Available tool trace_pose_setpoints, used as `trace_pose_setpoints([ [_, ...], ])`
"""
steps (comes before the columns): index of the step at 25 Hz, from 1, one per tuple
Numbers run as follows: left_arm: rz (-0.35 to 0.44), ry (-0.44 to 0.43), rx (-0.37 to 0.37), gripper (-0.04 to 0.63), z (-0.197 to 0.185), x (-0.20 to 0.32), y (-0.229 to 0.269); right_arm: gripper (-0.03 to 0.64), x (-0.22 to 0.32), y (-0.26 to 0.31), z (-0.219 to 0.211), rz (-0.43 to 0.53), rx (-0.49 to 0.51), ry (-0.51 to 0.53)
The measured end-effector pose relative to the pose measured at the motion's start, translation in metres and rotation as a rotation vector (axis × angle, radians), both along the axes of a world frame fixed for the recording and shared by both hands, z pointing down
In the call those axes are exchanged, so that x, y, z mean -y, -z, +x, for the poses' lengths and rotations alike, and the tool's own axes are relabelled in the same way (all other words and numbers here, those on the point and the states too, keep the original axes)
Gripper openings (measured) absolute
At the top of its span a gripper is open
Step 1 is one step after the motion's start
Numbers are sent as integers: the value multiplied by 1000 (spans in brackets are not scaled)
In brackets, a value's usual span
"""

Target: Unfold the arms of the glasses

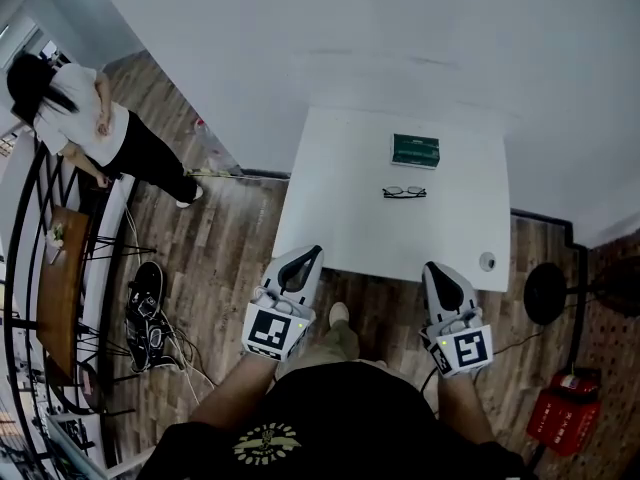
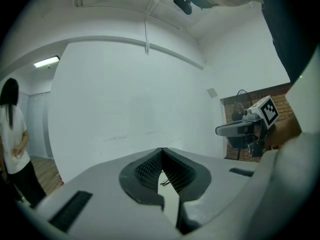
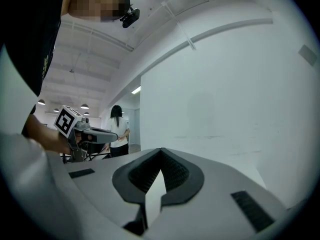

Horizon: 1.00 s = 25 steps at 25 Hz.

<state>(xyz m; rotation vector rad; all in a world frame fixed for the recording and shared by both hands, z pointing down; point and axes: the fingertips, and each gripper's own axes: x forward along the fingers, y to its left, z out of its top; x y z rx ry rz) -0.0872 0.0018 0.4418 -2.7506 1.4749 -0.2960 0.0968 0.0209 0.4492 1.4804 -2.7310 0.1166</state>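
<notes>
Head view: thin dark-framed glasses (image 1: 404, 192) are lying on the white rectangular table (image 1: 340, 208), far of centre. Left gripper (image 1: 311, 255) and right gripper (image 1: 434, 271) are hovering at the near edge, jaws together and empty, likely ahead of an approach.

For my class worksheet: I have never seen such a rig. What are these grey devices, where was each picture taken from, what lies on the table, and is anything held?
No robot here: a person works two handheld two-jaw grippers. The head view, from a camera on the person's head, looks down on the left gripper and right gripper near a white table. The other two pictures come from cameras riding on each gripper, looking along its jaws. On the table lie glasses, a green box and a small round object. Both grippers are shut and hold nothing.
</notes>
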Motion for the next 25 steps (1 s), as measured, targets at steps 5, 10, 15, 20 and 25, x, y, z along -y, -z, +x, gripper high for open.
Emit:
trace_pose_setpoints([
  [5, -18, -27, 0, 8, 1, 17, -1, 2, 18, 4, -5, 0, -12, -3],
  [10, -36, -61, -3, 8, 0, 35, -4, 2, 36, 10, -12, 4, -29, -20],
  [15, -25, -101, -15, 8, -9, 56, 1, 2, 50, 17, -22, 14, -48, -54],
  [20, 23, -171, -16, 8, -12, 80, 9, 2, 61, 27, -29, 29, -75, -113],
  [25, 32, -244, -20, 6, -10, 96, 13, 2, 66, 42, -45, 48, -108, -157],
])
